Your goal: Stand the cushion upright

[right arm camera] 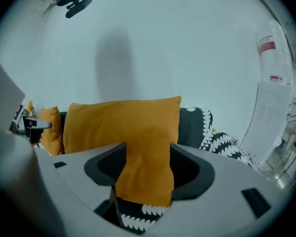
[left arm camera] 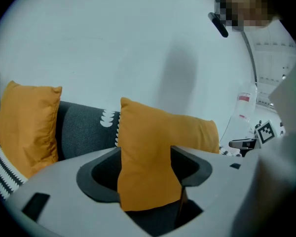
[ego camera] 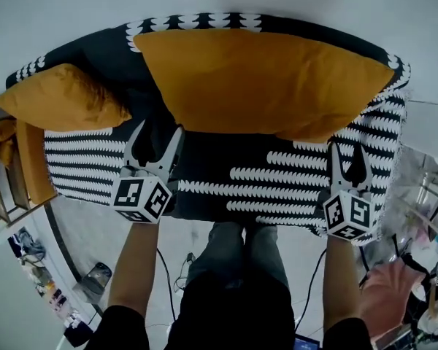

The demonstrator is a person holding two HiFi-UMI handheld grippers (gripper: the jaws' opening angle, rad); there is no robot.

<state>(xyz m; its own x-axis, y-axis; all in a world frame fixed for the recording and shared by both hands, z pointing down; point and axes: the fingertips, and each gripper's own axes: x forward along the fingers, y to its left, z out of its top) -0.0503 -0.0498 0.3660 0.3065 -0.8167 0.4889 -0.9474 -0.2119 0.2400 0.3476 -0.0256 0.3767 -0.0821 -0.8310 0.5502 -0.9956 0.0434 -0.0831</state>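
Observation:
A large orange cushion [ego camera: 263, 82] stands on its long edge, leaning against the backrest of a sofa [ego camera: 226, 162] draped in a black-and-white patterned throw. My left gripper [ego camera: 157, 133] hovers over the seat just below the cushion's lower left corner, jaws spread, nothing between them. Near the lower right corner my right gripper [ego camera: 348, 152] is also open and apart from the fabric. In the left gripper view the cushion [left arm camera: 153, 147] shows through the gap of the gripper [left arm camera: 145, 174]; likewise the cushion [right arm camera: 123, 122] beyond the right gripper [right arm camera: 148, 169].
A smaller orange cushion [ego camera: 62, 97] leans upright at the sofa's left end. A wooden shelf [ego camera: 14, 173] stands left of the sofa. Clutter and a pink object [ego camera: 390, 286] lie on the floor at right. A white appliance [right arm camera: 271, 117] stands past the sofa's right end.

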